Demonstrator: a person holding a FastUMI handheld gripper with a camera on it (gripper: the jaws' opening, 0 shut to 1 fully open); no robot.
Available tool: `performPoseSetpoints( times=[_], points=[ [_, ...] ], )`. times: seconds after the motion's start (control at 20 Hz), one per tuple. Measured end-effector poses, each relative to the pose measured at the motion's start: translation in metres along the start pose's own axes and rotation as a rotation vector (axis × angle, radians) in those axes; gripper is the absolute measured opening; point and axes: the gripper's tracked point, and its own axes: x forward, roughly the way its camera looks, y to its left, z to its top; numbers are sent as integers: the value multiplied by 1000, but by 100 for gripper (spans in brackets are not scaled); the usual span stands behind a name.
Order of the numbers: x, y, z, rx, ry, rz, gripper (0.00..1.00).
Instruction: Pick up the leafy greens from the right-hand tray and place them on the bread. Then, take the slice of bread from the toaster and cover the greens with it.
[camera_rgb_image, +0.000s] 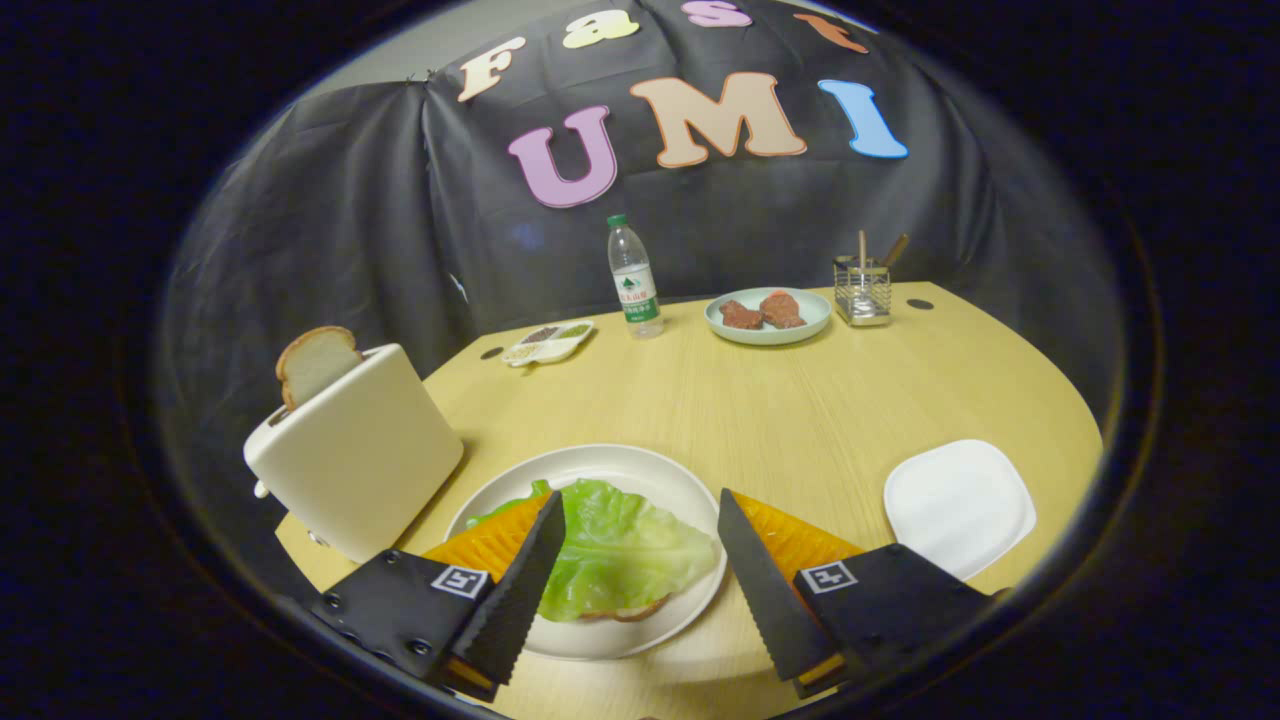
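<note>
A green lettuce leaf (612, 550) lies over a slice of bread (628, 611) on a round white plate (640, 470); just the bread's brown crust peeks out below the leaf. My gripper (638, 545) is open, its fingers spread wide with the leaf between them and nothing held. To the left of the plate stands a cream toaster (355, 450) with a slice of bread (315, 362) sticking up from its slot. On the right a white square tray (958, 505) sits bare.
At the table's far side stand a water bottle (633, 278), a pale plate with two pieces of meat (768, 315), a wire holder with utensils (863, 288) and a small divided dish (548, 343). The wooden table (780, 410) lies between these and the plate.
</note>
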Motion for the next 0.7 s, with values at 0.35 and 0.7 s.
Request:
performPoseSetpoints(
  times=[0.35, 0.7],
  points=[
    [-27, 57, 26, 43, -76, 147, 98],
    [-36, 146, 36, -92, -80, 260, 98]
  ],
)
